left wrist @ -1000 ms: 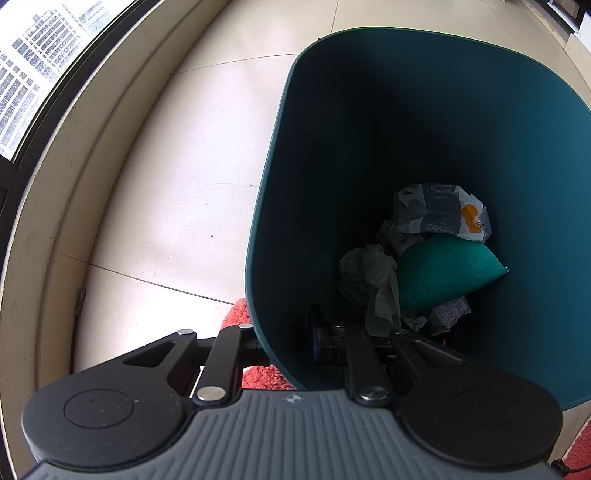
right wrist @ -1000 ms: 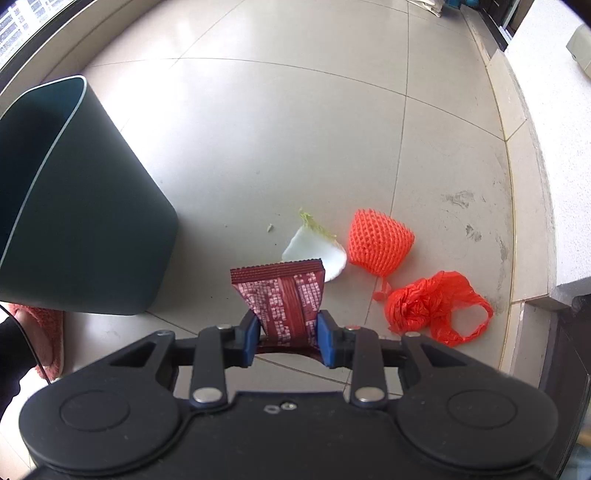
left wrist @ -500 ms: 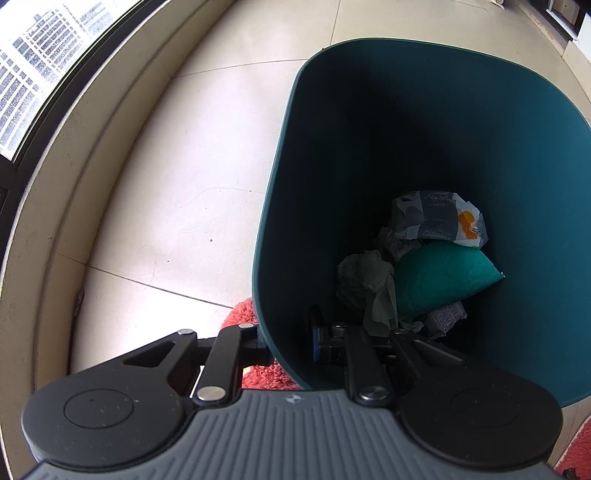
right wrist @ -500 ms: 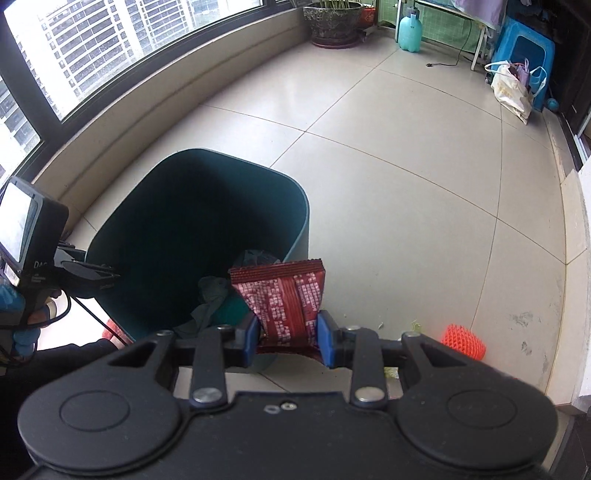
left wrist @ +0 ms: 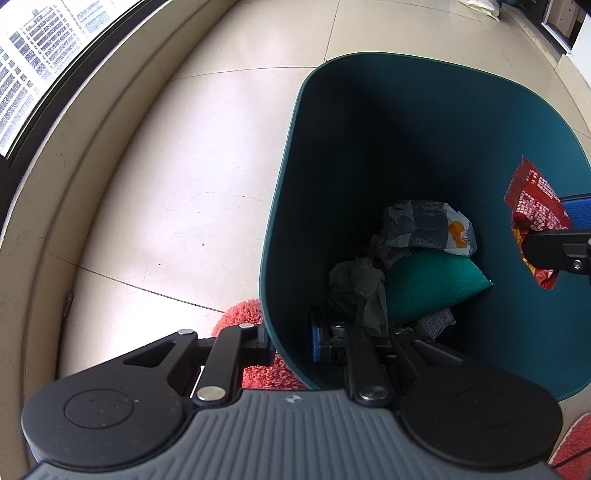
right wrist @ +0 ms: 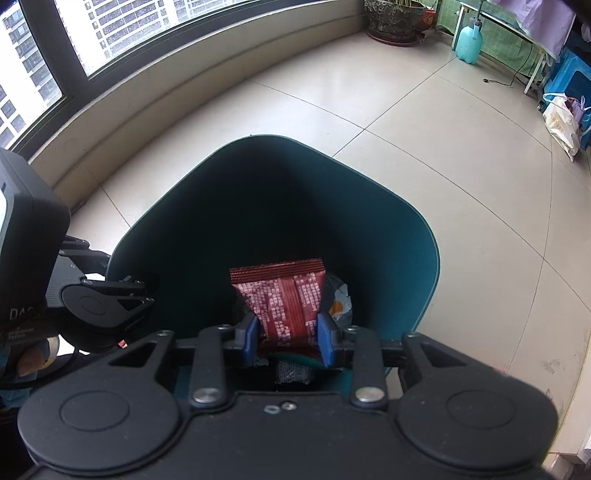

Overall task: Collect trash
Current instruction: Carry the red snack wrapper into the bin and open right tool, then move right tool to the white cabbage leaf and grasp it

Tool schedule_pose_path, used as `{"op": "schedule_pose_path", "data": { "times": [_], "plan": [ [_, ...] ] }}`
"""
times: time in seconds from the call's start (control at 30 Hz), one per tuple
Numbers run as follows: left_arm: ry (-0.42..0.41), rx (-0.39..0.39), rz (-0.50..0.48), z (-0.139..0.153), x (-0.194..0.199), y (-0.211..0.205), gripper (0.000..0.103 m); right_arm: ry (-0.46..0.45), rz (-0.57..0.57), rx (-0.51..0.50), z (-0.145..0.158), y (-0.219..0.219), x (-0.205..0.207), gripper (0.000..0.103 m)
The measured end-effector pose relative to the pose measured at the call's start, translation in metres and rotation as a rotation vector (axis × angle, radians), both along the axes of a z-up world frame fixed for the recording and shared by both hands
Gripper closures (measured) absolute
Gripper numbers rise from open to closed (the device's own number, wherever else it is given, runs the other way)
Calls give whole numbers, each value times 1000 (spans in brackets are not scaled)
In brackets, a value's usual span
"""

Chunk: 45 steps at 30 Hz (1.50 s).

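A dark teal bin (left wrist: 369, 147) stands on the tiled floor. Inside it lie a crumpled printed wrapper (left wrist: 424, 229), a green bag (left wrist: 432, 284) and a wad of grey tissue (left wrist: 354, 284). My left gripper (left wrist: 290, 341) is shut on the bin's near wall, one finger outside and one inside. My right gripper (right wrist: 288, 332) is shut on a red snack wrapper (right wrist: 284, 295) and holds it upright over the bin's (right wrist: 417, 251) opening. That wrapper (left wrist: 532, 203) and the right fingers (left wrist: 554, 253) show at the right edge of the left wrist view.
A red fluffy slipper (left wrist: 255, 369) lies against the bin's base. A curved window ledge (left wrist: 74, 184) runs along the left. Far off stand a plant pot (right wrist: 395, 18), a blue bottle (right wrist: 467, 40) and a white bag (right wrist: 561, 122). A person's hand (right wrist: 29, 362) holds the left gripper.
My right gripper swung with the red wrapper from above the floor litter to over the bin, and now enters the left wrist view. The left gripper kept its hold on the bin wall.
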<state>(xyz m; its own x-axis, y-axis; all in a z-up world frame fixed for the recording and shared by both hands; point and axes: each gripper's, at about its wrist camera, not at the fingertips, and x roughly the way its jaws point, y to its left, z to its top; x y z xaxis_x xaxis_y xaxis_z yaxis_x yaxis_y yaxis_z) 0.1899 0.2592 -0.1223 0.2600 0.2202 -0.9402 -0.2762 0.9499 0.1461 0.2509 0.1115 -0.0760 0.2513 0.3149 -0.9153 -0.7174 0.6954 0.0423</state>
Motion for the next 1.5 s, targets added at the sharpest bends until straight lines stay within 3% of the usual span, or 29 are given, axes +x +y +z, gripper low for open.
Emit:
{"op": "schedule_pose_path", "data": {
  "times": [0.4,0.63,0.8,1.1,1.33,1.5],
  "plan": [
    [-17,-4,-1,3,-4,3,87,56,-18,-108,-59,35,15,72],
    [-18,-10,-2,1,-5,4,87,120,-38,-100,-73,36,18,68],
    [-17,-10,0,1,-5,5,87,117,-23,-56,-60,28,14,66],
    [-11,3,2,-1,-3,1,87,95,3,70,-8,-15,2,61],
    [-12,8,10,0,-2,1,87,84,-77,148,21,-70,7,59],
    [-7,33,3,-3,-2,-5,87,66,-196,159,20,-122,18,50]
  ]
}}
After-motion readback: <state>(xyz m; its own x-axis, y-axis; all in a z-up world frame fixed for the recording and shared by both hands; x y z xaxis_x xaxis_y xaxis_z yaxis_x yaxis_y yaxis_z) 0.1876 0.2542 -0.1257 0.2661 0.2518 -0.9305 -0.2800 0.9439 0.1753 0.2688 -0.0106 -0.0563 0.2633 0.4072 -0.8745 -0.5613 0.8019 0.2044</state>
